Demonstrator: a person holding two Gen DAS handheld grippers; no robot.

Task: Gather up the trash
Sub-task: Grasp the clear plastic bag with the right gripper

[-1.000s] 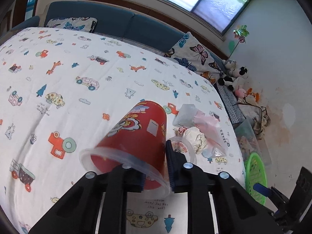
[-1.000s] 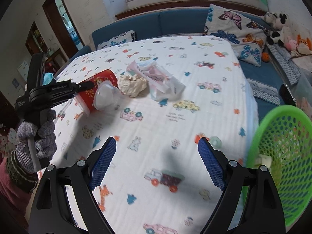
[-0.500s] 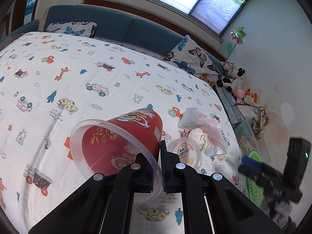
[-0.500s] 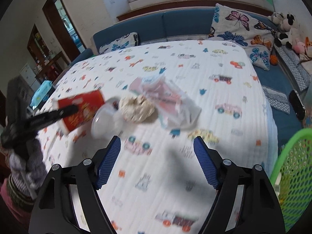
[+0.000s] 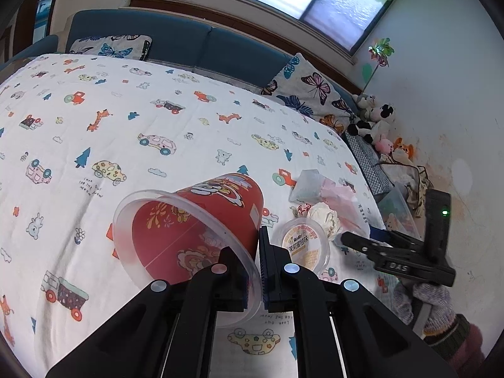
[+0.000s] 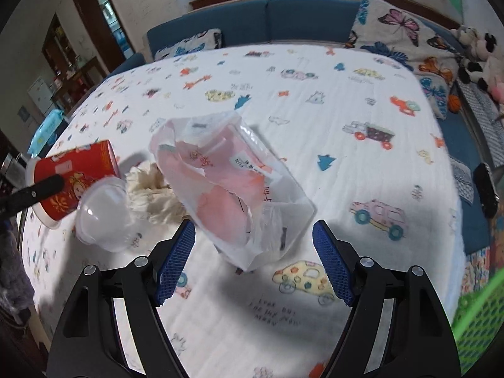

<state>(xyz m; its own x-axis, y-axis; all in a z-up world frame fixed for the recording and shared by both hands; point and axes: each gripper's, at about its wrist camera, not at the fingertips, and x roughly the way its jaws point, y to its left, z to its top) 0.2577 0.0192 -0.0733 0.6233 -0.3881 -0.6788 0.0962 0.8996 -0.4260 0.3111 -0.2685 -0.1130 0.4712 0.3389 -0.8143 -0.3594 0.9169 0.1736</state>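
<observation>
Near the bed's front edge, the left tool (image 5: 259, 278) is pinching the red cup's (image 5: 201, 220) rim; the right tool (image 6: 252, 261), jaws wide and empty, is facing the plastic bag (image 6: 233, 189) lying just ahead.

Landmark: crumpled paper ball (image 6: 151, 193) on the bedspread (image 6: 330, 100). Cup (image 6: 74, 179) lies on its side left of the ball, small tub (image 6: 105, 217) in front-left touching it. Plastic bag (image 6: 239, 189) right of the ball, basket (image 6: 480, 321) well apart to the right, sofa (image 6: 267, 25) behind.
</observation>
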